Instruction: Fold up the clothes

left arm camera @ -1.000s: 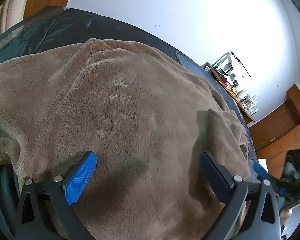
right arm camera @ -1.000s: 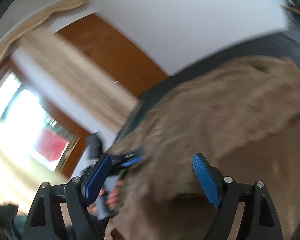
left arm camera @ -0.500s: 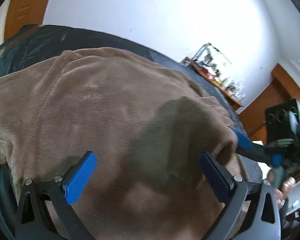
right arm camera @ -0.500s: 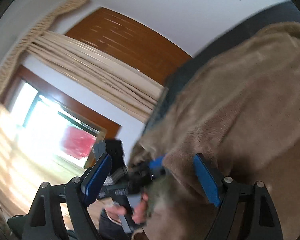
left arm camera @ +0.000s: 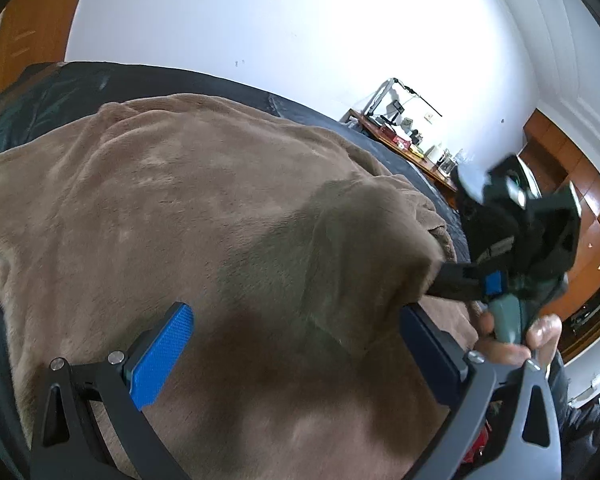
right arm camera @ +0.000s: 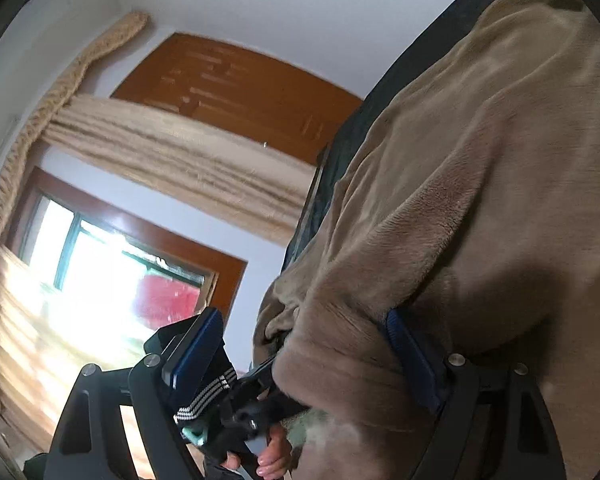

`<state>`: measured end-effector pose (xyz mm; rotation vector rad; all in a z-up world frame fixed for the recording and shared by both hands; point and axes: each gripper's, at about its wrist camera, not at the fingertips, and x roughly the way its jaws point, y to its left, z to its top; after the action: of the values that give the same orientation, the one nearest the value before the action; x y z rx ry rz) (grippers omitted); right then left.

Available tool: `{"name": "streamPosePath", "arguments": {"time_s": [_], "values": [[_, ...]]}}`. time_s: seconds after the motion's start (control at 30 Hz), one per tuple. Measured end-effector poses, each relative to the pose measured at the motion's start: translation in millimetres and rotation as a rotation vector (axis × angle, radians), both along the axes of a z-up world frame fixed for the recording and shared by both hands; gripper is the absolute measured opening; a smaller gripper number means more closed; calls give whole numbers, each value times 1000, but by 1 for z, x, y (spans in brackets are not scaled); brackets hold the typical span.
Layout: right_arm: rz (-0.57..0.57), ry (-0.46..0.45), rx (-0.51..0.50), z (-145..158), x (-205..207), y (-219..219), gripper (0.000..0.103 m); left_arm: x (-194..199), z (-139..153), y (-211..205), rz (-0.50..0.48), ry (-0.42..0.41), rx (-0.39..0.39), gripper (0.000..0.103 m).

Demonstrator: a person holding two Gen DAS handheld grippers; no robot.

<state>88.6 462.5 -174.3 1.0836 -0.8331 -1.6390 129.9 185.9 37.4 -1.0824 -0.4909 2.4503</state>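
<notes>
My left gripper [left arm camera: 296, 354] hangs released, fingers wide apart, over a brown fleece garment [left arm camera: 204, 220] spread across the dark bed [left arm camera: 80, 80]. My right gripper [right arm camera: 306, 360], also released, straddles a raised fold of the garment near the bed's edge.

Your left gripper [left arm camera: 296, 354] is spread wide, its two blue-padded fingers [left arm camera: 162, 354] well apart with nothing clamped between them. Your right gripper [right arm camera: 304, 360] is spread just as wide. In the left wrist view, your right hand [left arm camera: 516, 340] wraps the handle of the right gripper, whose fingers point toward the left one. In the right wrist view, your left hand [right arm camera: 272, 456] grips its handle low down.
</notes>
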Motion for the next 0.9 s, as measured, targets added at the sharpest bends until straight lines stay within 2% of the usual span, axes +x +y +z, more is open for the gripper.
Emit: {"name": "streamPosePath", "arguments": {"time_s": [0.17, 0.27, 0.4, 0.53, 0.6, 0.73, 0.77, 0.8, 0.83, 0.87, 0.9], "values": [[103, 44, -73, 14, -6, -31, 86, 4, 2, -6, 15, 12, 3, 103], [69, 99, -41, 15, -4, -29, 86, -5, 1, -3, 20, -4, 6, 103], [-52, 156, -7, 14, 5, 11, 86, -26, -4, 0, 37, -50, 21, 103], [-245, 286, 106, 21, 20, 60, 86, -47, -12, 0, 53, -125, 114, 103], [-322, 324, 147, 21, 25, 77, 86, -56, -16, 2, 74, -152, 133, 103], [-368, 336, 143, 14, 29, 97, 86, -69, -20, 3, 115, -183, 162, 102], [-370, 337, 141, 11, 30, 99, 86, -72, -20, 4, 122, -186, 165, 97], [-372, 339, 149, 9, 31, 100, 86, -74, -19, 5, 129, -190, 169, 79], [-376, 338, 154, 6, 32, 100, 86, -79, -21, 6, 129, -210, 169, 65], [-381, 329, 153, 4, 31, 100, 86, -84, -23, 8, 129, -230, 170, 40], [-387, 320, 152, 1, 31, 100, 86, -91, -26, 9, 126, -245, 186, 33]]}}
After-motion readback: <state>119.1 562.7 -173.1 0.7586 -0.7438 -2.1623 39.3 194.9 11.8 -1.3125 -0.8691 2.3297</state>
